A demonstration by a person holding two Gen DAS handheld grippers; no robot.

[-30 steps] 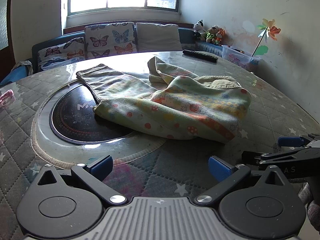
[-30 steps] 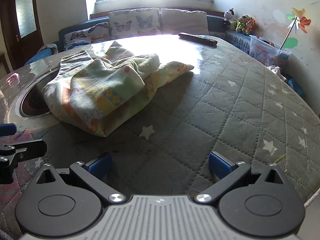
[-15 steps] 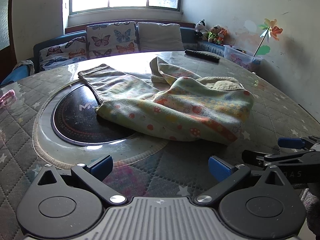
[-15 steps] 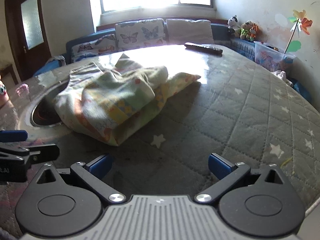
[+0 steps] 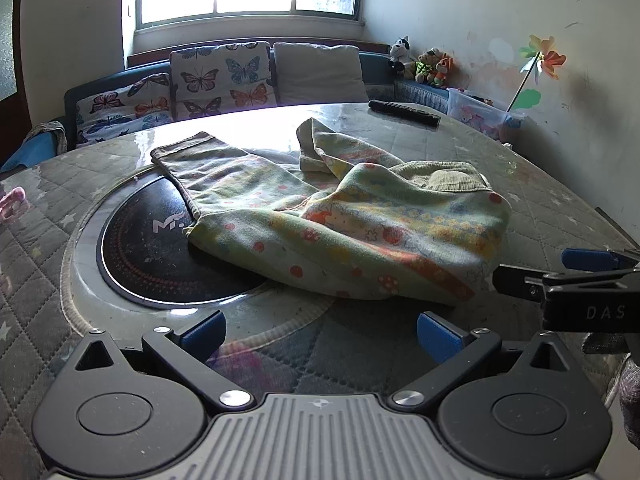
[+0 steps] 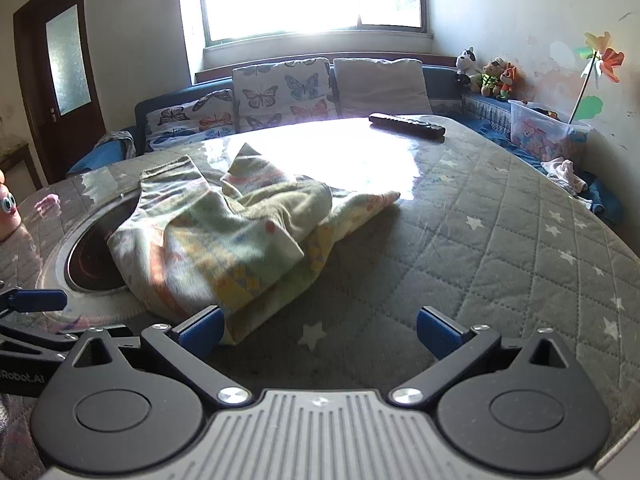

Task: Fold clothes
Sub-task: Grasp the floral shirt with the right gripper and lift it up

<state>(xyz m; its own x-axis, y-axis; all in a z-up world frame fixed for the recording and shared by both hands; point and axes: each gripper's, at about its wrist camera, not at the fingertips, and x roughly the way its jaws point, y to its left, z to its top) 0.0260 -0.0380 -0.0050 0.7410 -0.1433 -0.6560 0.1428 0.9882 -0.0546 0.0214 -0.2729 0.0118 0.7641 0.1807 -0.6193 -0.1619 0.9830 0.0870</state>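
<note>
Right gripper (image 6: 318, 330) gapes at garment (image 6: 224, 240) near edge.

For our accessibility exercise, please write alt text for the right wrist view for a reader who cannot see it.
A crumpled patterned garment lies on a round quilted table, partly over a dark glass disc. The right tongs are open just short of its near edge. A remote lies at the far edge.

left hand-held gripper (image 5: 320, 330): black linkage arms | blue pads | silver screws | ribbed grey housing
</note>
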